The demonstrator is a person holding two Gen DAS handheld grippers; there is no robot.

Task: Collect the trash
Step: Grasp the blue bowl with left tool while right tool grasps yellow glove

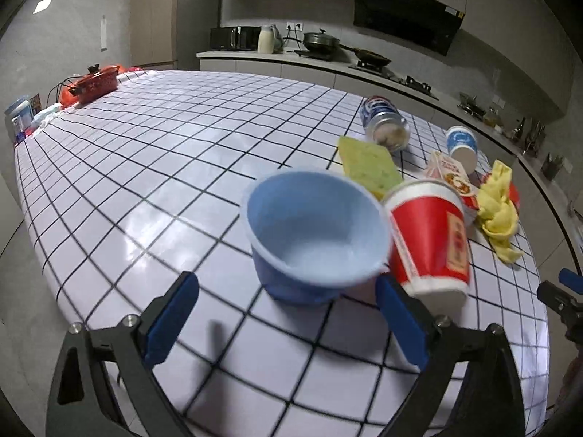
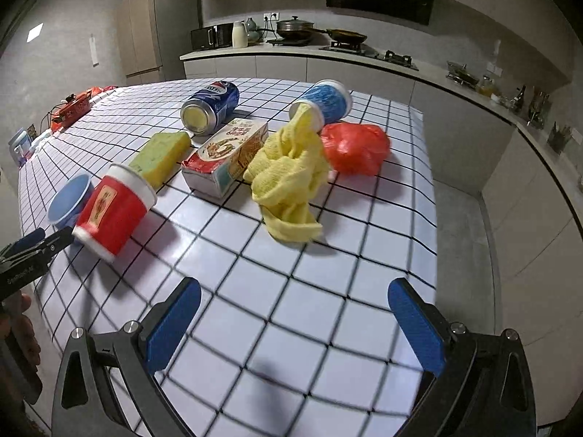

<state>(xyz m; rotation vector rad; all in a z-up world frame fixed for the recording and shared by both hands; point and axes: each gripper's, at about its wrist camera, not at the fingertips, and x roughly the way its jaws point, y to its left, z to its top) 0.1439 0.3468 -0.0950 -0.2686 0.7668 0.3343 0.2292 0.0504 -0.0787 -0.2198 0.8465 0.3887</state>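
The left gripper (image 1: 286,318) stands spread and empty, its 2 pads flanking the blue bowl (image 1: 313,233) on the table (image 1: 145,167). The bowl looks light, stiff and slick; pinching its rim seems safest. The right gripper (image 2: 295,322) hangs spread too, empty.

1. you're working in a dim kitchen; the walls and cabinets sit in grey half-light, and the only lit fixture you can see is a ceiling panel (image 1: 43,4) at upper left.
2. the checked tablecloth (image 1: 153,167) throws back a soft white glare in broad patches, strongest near the centre of the left wrist view.
3. soft, diffuse shadows lie under the items and below each gripper.
4. motion blur smears the blue bowl (image 1: 313,233) and red cup (image 1: 428,235) in the left wrist view; the grid lines nearest you smear in both views.
5. fisheye bending curves the table edges and counters, and black vignette fills the corners.
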